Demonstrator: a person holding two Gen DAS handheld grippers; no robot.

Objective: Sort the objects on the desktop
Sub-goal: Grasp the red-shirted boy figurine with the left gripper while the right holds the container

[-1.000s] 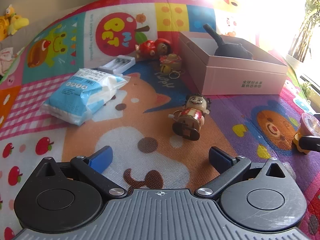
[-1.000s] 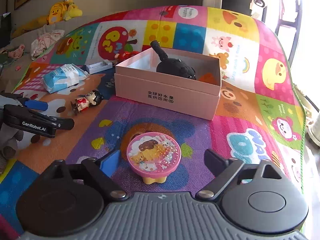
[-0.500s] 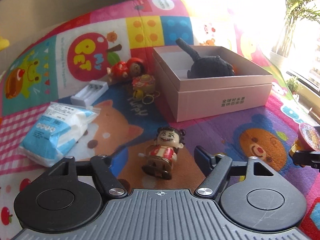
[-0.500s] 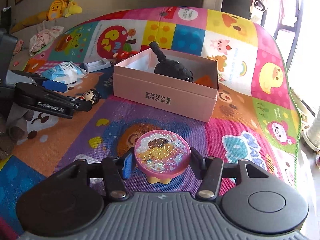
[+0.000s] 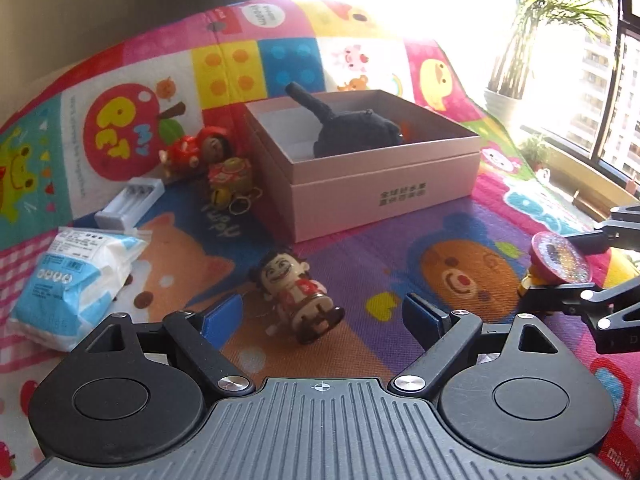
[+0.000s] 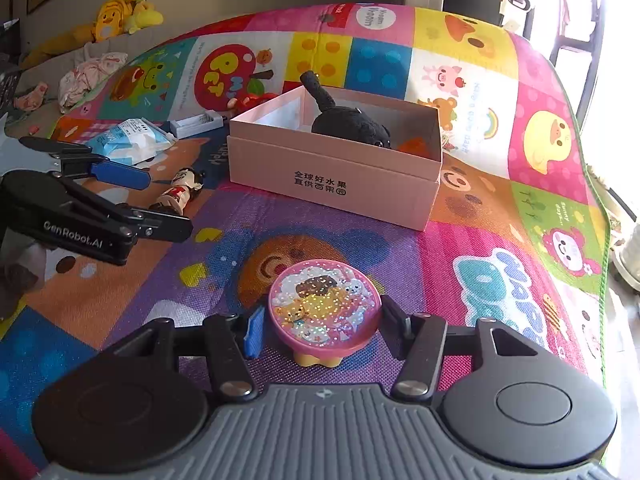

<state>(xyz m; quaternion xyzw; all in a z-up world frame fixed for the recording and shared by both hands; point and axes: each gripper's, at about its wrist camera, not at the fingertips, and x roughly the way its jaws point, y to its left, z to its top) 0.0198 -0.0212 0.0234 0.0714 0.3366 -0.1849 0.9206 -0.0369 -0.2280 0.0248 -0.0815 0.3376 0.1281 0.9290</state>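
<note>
The right gripper clamps a round pink glitter toy on a colourful play mat. Beyond it, an open pink box holds a black plush toy. At left, the left gripper, its jaws opening, flanks a wooden figurine lying on the mat, near a blue tissue pack.

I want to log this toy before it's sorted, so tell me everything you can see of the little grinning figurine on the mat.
The grinning figurine looks like glossy plastic: dark hair, cream face, red-and-white top, brown barrel-shaped lower body, dark feet. It lies tipped over on the play mat, head toward the pink box, between the pads of the left claw, which is opening and not touching it.
</note>
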